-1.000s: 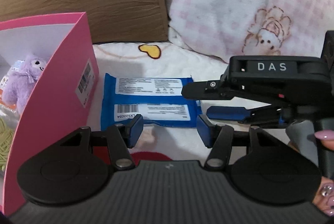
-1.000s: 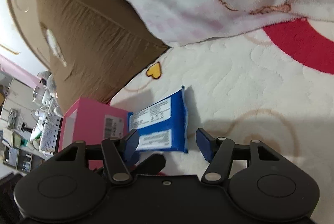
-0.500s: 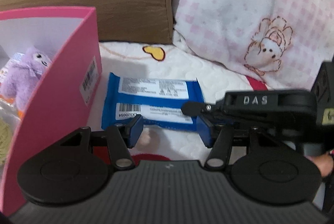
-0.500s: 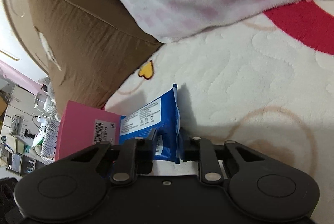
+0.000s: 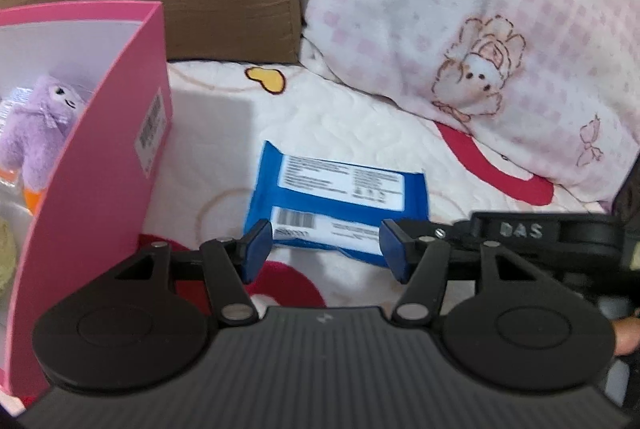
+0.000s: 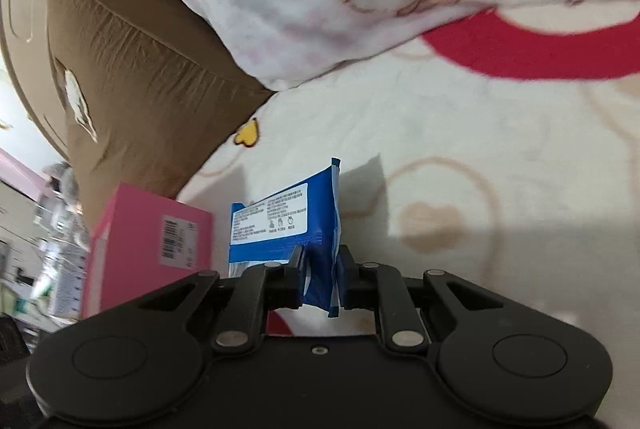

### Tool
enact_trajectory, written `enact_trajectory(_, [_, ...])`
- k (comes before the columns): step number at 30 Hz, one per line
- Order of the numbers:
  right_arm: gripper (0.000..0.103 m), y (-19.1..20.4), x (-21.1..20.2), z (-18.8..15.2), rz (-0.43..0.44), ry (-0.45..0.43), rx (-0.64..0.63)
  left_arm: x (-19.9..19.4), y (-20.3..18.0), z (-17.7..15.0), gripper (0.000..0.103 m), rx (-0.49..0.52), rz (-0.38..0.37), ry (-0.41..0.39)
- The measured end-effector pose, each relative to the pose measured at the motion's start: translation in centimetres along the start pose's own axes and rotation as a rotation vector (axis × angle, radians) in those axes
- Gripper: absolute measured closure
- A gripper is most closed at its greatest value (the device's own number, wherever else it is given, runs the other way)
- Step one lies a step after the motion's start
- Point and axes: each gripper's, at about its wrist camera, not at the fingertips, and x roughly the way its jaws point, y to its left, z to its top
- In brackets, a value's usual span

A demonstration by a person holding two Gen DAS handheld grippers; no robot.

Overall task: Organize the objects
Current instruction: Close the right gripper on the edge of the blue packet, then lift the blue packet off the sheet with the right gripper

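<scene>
your right gripper point(image 6: 322, 279) is clamped on the near edge of the blue packet point(image 5: 340, 201), which lies on the quilt point(image 5: 340, 117) beside the pink box point(image 5: 100, 169). your left gripper point(image 5: 326, 255) is opening, nothing between its pads.

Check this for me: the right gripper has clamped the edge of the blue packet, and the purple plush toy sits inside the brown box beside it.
One thing is wrong: the box is pink, not brown, as the left wrist view shows. The rest holds: the right gripper is shut on the edge of the blue packet, and the purple plush toy sits inside that box beside it.
</scene>
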Motion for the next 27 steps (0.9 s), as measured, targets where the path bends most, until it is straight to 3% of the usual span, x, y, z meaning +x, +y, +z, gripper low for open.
enact_trajectory(3, [0.085, -1.0, -1.6, -0.5, -0.032, -0.019, 0.003, 0.3, 0.1, -0.1, 0.042, -0.012, -0.007, 0.009])
enact_trajectory(6, [0.085, -2.7, -4.1, -1.3, -0.067, -0.049, 0.016, 0.8, 0.1, 0.0, 0.041, 0.02, 0.038, 0.01])
enact_trajectory(10, [0.084, -5.1, -6.3, -2.6, -0.137, -0.048, 0.01, 1.3, -0.6, -0.4, 0.041, 0.031, -0.029, 0.032])
enact_trajectory(15, [0.084, -4.7, -6.7, -3.3, -0.196, -0.073, -0.047, 2.6, -2.0, -1.1, 0.041, 0.03, -0.105, 0.112])
enact_trajectory(19, [0.084, -5.3, -7.2, -4.0, -0.232, -0.093, -0.052, 3.2, -2.8, -1.6, 0.043, 0.047, -0.134, 0.117])
enact_trajectory(22, [0.084, -5.8, -7.3, -4.1, -0.202, -0.104, -0.033, 3.5, -2.7, -1.8, 0.057, 0.01, -0.2, 0.131])
enact_trajectory(24, [0.081, -5.7, -7.3, -3.9, -0.185, -0.115, -0.021, 3.4, -2.8, -2.0, 0.066, 0.016, -0.191, 0.117])
enact_trajectory(27, [0.079, -5.2, -7.0, -3.7, -0.166, -0.112, -0.045, 2.9, -3.1, -2.1, 0.071, 0.05, -0.187, 0.099])
